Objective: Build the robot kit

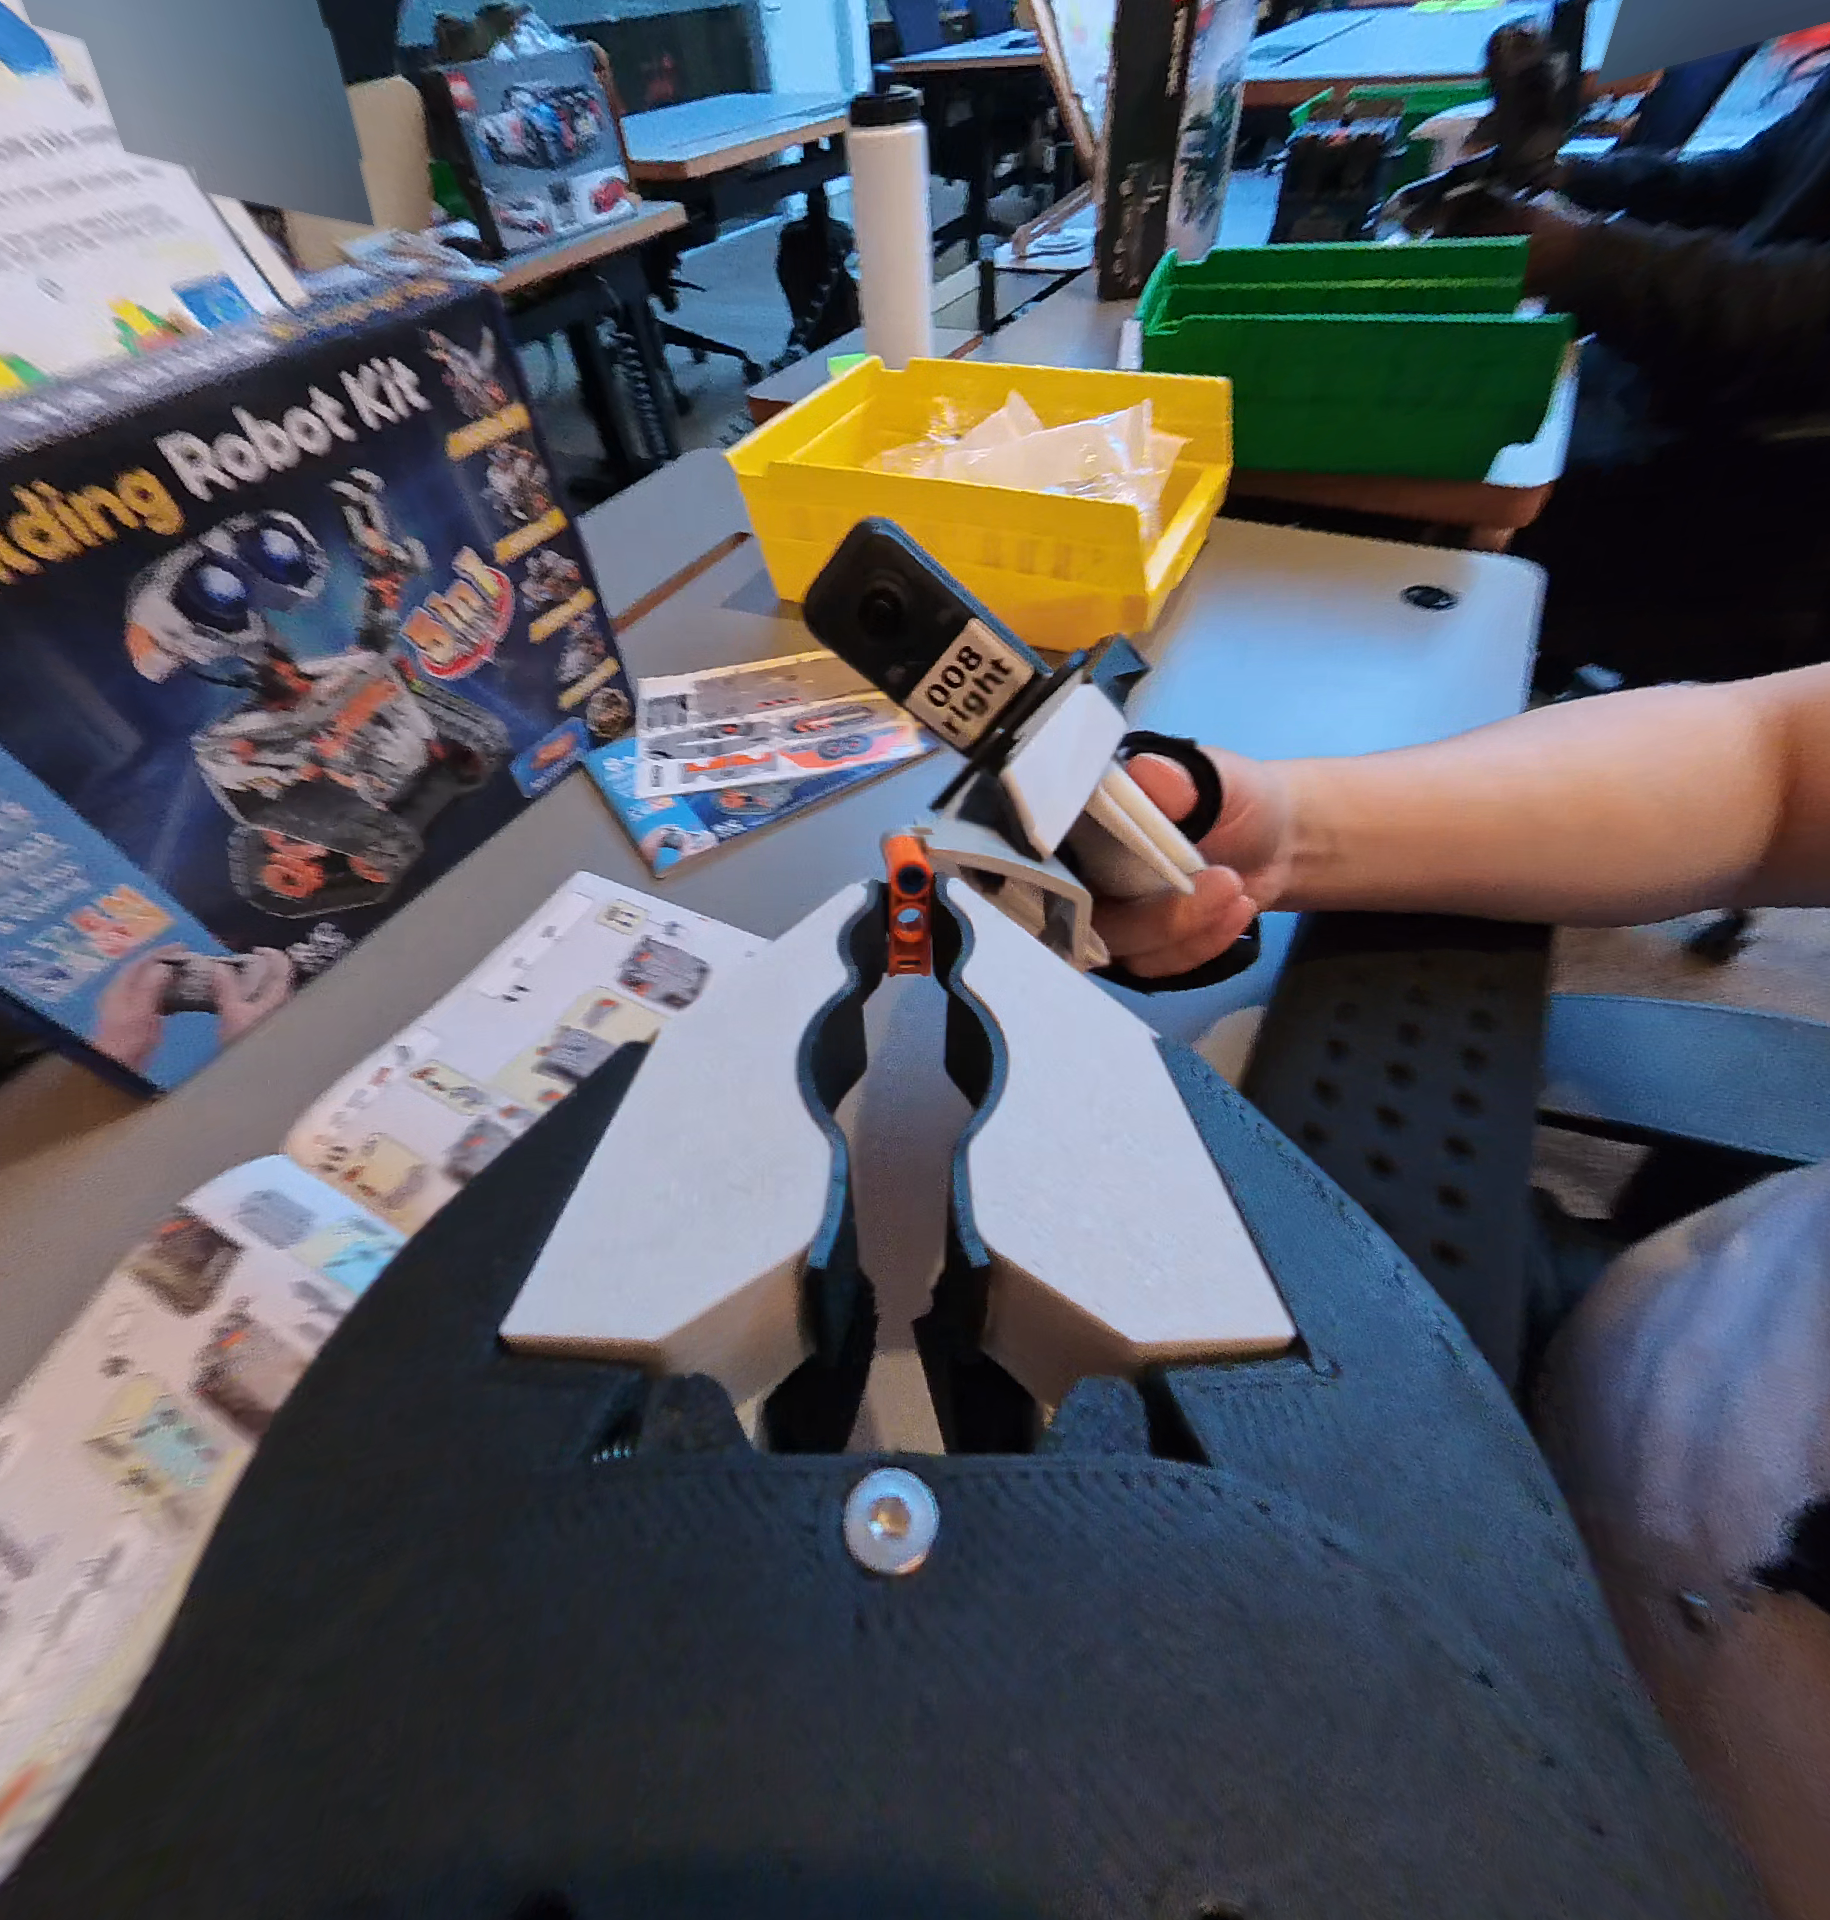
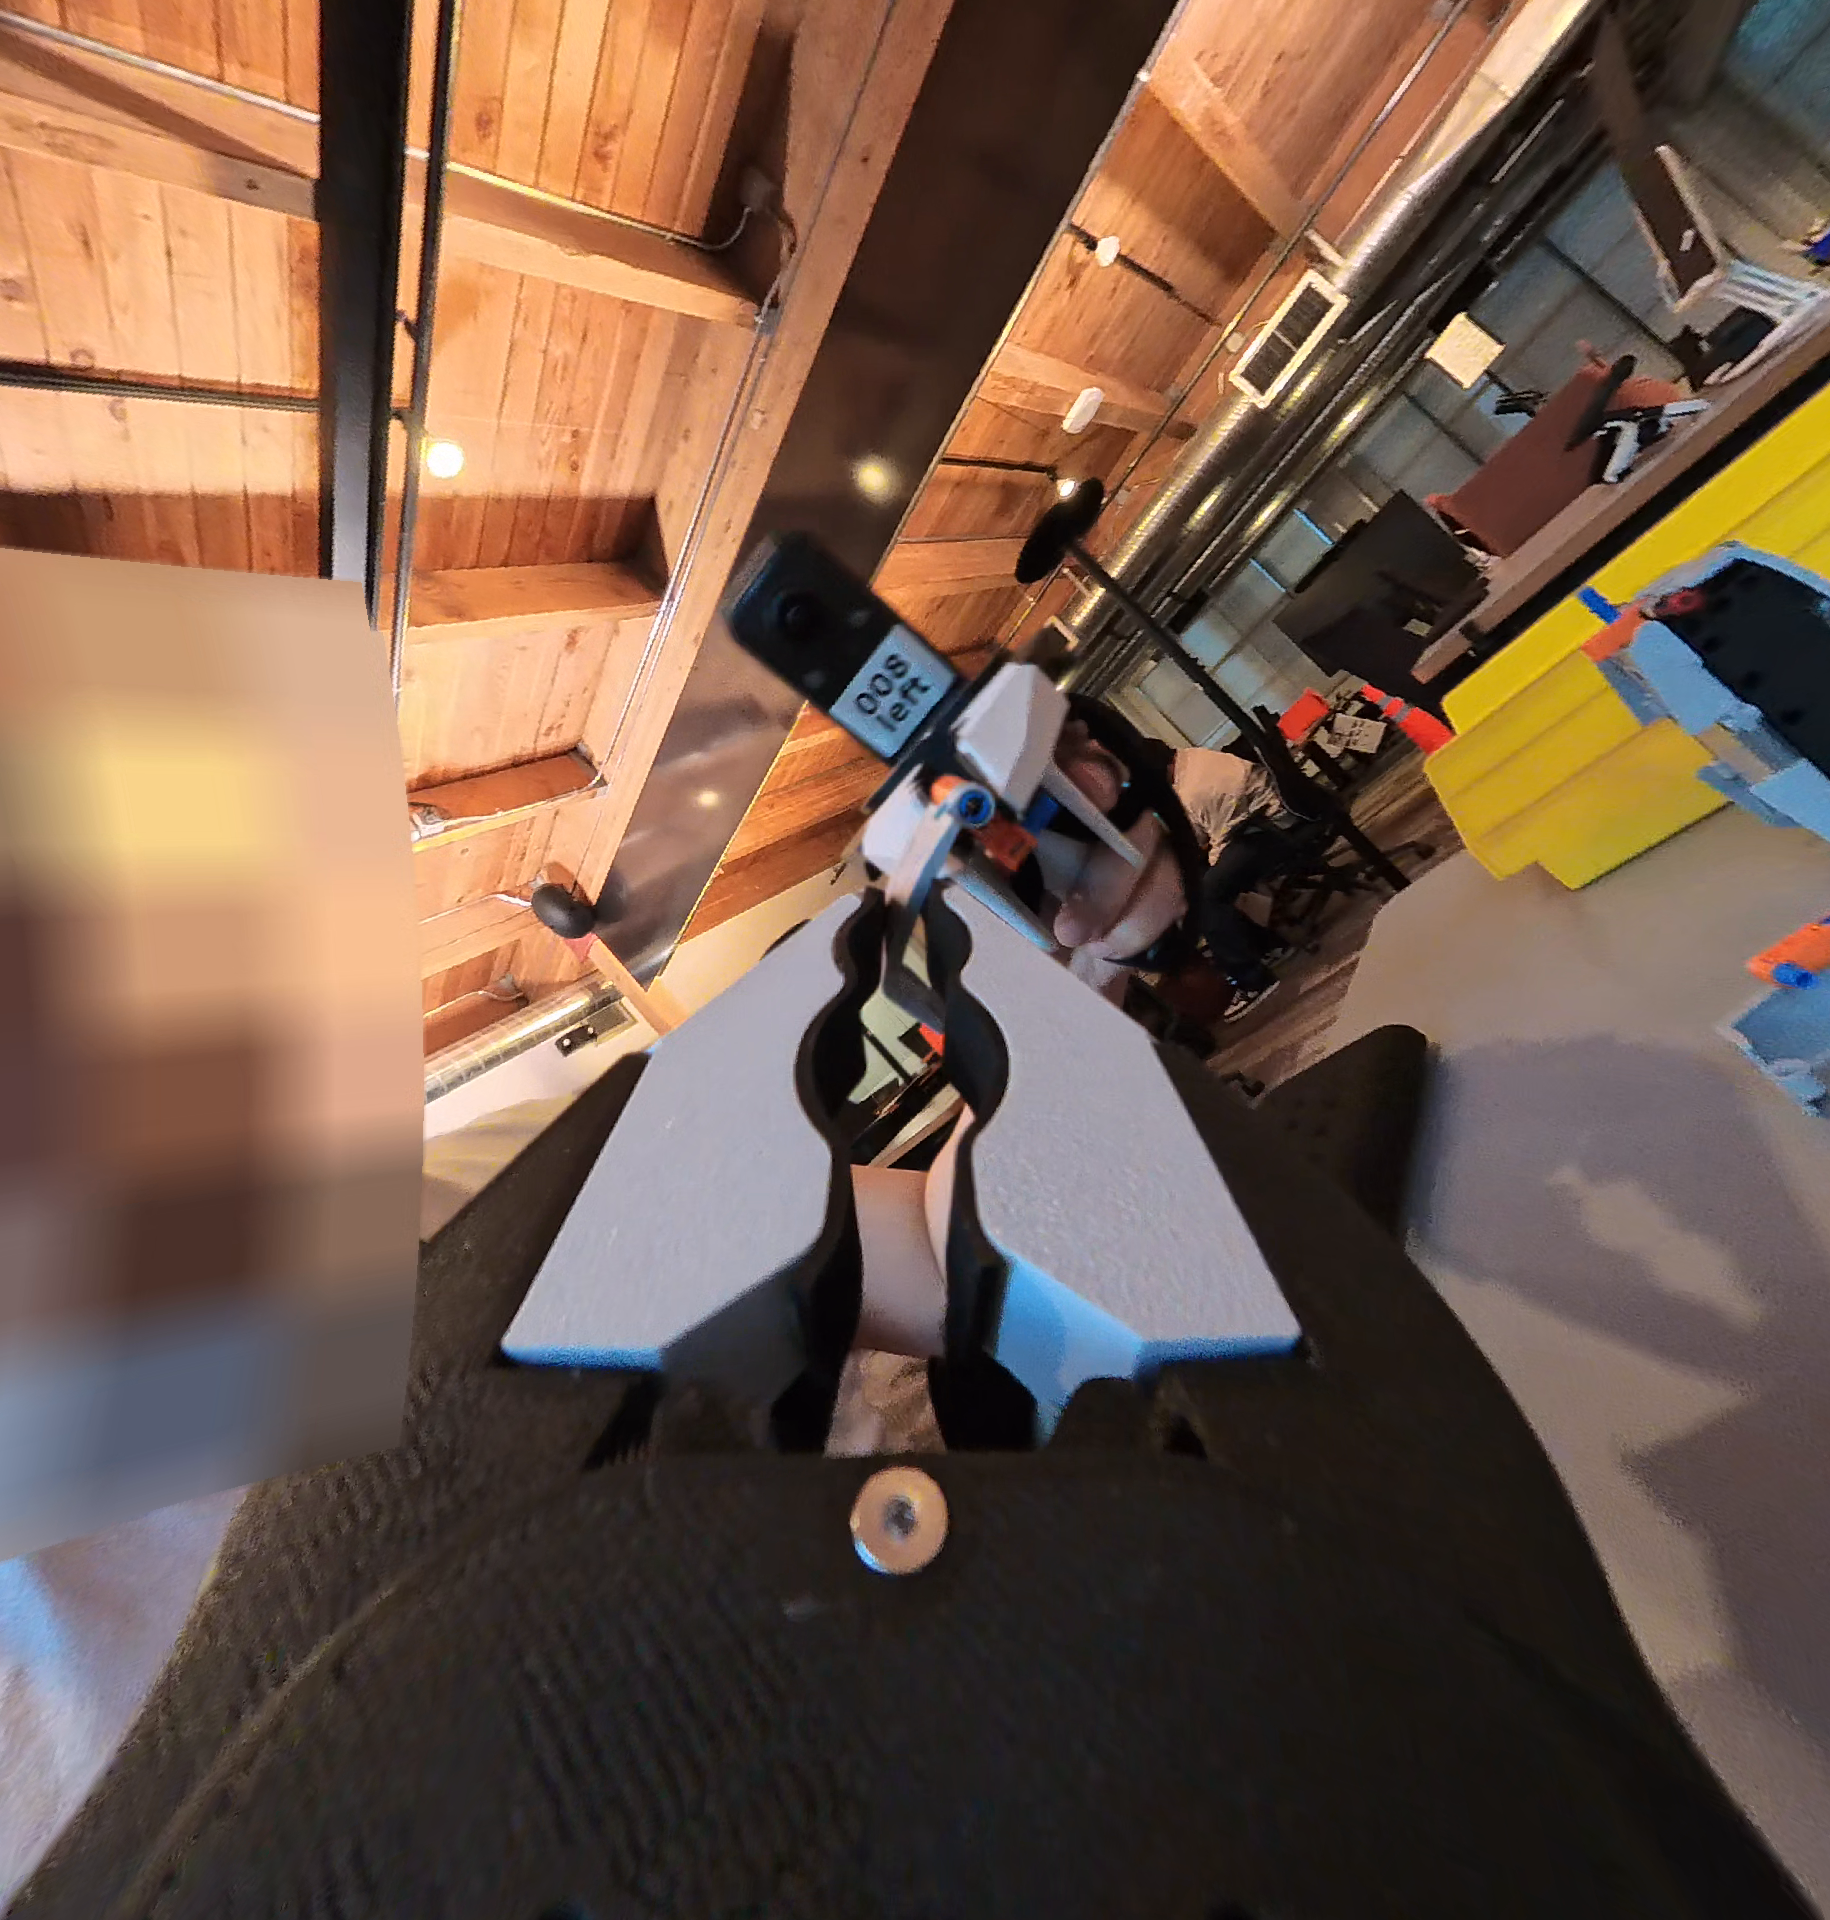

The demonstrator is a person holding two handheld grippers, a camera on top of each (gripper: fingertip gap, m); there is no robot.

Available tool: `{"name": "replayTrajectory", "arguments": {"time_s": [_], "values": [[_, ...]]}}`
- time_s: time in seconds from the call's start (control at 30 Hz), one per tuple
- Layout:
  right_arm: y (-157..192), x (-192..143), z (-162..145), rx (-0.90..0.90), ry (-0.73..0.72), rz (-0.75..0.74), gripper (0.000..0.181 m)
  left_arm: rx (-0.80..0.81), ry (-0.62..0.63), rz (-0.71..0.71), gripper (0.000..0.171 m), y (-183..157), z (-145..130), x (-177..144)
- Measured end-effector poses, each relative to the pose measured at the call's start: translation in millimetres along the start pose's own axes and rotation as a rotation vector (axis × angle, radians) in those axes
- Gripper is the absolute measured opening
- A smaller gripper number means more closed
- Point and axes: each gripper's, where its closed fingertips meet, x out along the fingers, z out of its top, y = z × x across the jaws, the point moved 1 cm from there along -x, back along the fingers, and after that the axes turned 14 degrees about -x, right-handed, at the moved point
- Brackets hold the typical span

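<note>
In the left wrist view my left gripper (image 1: 906, 920) is shut on a small orange brick piece with holes (image 1: 906, 904), held upright above the table's near edge. The right gripper (image 1: 937, 836), held in a hand, comes in from the right with its tips against the top of that piece. In the right wrist view my right gripper (image 2: 906, 914) points up at the left gripper (image 2: 942, 821). Its jaws are drawn together to a narrow slit, with nothing clearly between them. The orange piece (image 2: 1004, 842) and a blue pin (image 2: 971, 800) show at the left gripper's tips.
A robot kit box (image 1: 267, 675) stands at left, with an open instruction booklet (image 1: 423, 1143) and sticker sheets (image 1: 765, 727) nearby. A yellow bin (image 1: 994, 582) holds plastic bags; green bins (image 1: 1358, 353) and a white bottle (image 1: 890, 229) stand behind. A part-built model (image 2: 1742, 707) and a small assembly (image 2: 1815, 997) sit on the table. My left and right fingertips are right by each other.
</note>
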Motion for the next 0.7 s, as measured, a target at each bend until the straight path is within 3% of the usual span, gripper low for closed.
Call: {"name": "replayTrajectory", "arguments": {"time_s": [0.27, 0.4, 0.53, 0.7], "values": [[25.8, 5.4, -3.3, -0.255, 0.059, 0.054, 0.006, -0.31, -0.004, -0.318, 0.01, -24.8, 3.5, -6.3], [20.9, 5.2, -3.3, -0.314, 0.06, 0.005, 0.001, -0.349, -0.131, -0.378, 0.013, -28.3, 22.4, -23.5], [20.1, 1.3, 6.1, -0.332, 0.015, -0.02, 0.0, -0.33, -0.111, -0.289, 0.012, -18.5, 17.5, -28.5], [17.5, 0.7, 5.7, -0.338, 0.024, -0.034, 0.001, -0.122, -0.09, -0.103, 0.025, -14.9, 10.6, -20.2]]}}
